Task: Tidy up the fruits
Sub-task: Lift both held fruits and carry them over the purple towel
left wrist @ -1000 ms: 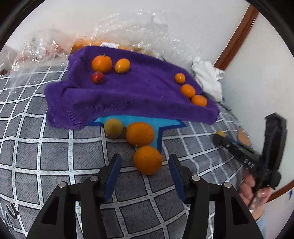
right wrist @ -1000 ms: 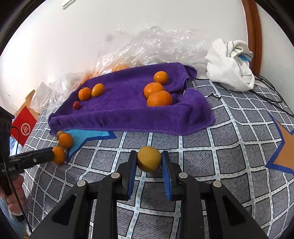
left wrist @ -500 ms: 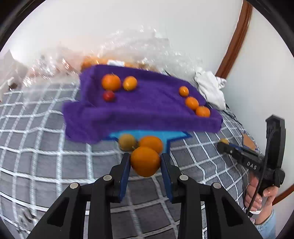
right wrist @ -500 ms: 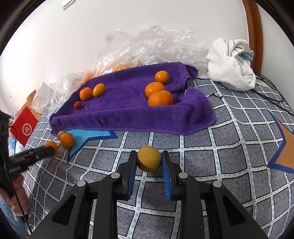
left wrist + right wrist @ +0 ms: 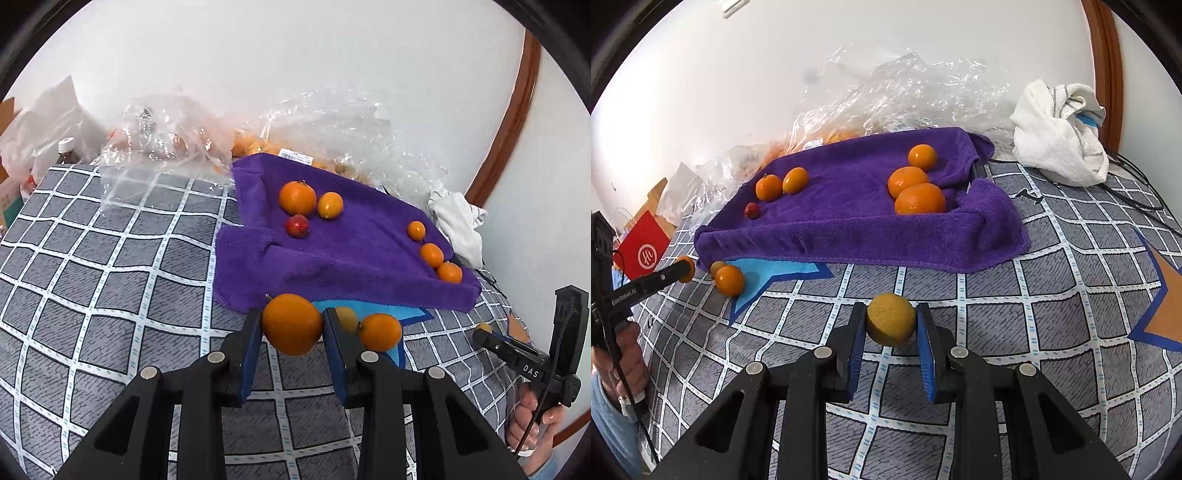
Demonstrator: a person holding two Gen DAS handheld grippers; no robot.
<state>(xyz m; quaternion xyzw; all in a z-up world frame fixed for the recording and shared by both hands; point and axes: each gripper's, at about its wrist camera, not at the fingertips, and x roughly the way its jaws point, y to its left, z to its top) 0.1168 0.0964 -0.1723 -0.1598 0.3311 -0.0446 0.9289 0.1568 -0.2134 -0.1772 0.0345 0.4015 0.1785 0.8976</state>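
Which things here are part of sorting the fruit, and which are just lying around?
Part of the job:
orange in the left gripper
yellow fruit in the right gripper
purple towel with six fruits on it
two loose fruits on the bedspread

Just lying about:
white cloth
clear plastic bags
red bag
bottle

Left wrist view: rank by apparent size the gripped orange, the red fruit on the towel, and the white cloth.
1. Gripped orange, though it is nearest the camera, so its lead is unsure.
2. White cloth, close behind.
3. Red fruit, plainly smallest.
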